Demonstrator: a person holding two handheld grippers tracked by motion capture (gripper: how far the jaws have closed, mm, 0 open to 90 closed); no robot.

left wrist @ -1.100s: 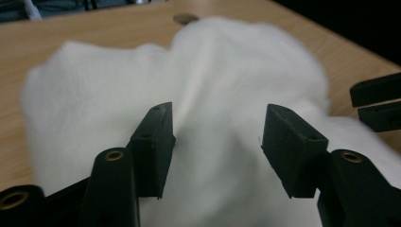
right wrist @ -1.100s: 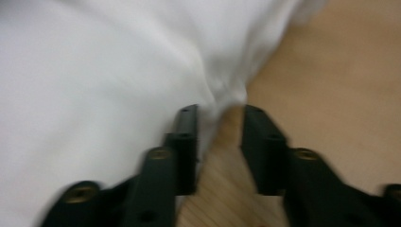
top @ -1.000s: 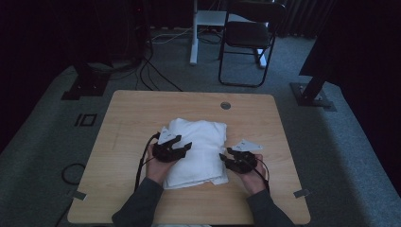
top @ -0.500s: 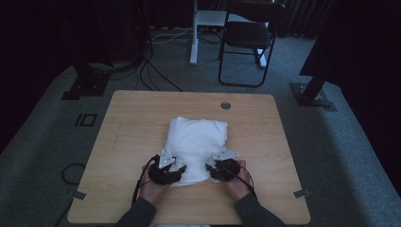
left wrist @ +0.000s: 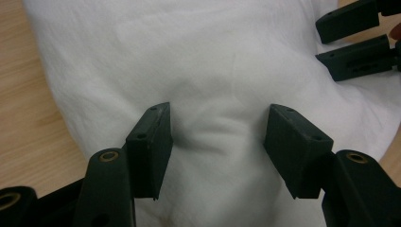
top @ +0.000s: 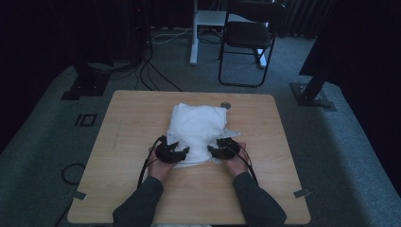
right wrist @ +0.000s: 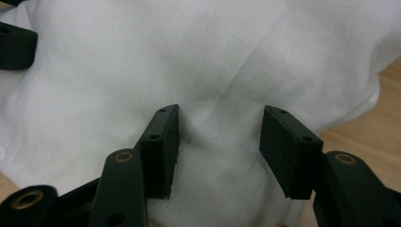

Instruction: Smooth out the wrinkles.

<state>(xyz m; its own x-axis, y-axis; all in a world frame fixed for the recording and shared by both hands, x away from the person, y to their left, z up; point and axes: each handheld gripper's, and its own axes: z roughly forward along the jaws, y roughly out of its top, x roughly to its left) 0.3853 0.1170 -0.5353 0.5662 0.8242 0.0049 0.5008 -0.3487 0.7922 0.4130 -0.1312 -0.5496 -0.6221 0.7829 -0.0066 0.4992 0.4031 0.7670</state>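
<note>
Folded white cloth (top: 196,127) lying at the middle of the wooden surface (top: 123,127). Left tool (top: 173,153) and right tool (top: 221,148) resting on its near edge, side by side, both spread with cloth between the pads; right jaws just opening. No pinch visible.

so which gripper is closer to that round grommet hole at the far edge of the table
Right. The right gripper is at the white cloth's near right corner, more nearly below the grommet. The left gripper is farther left.
</note>
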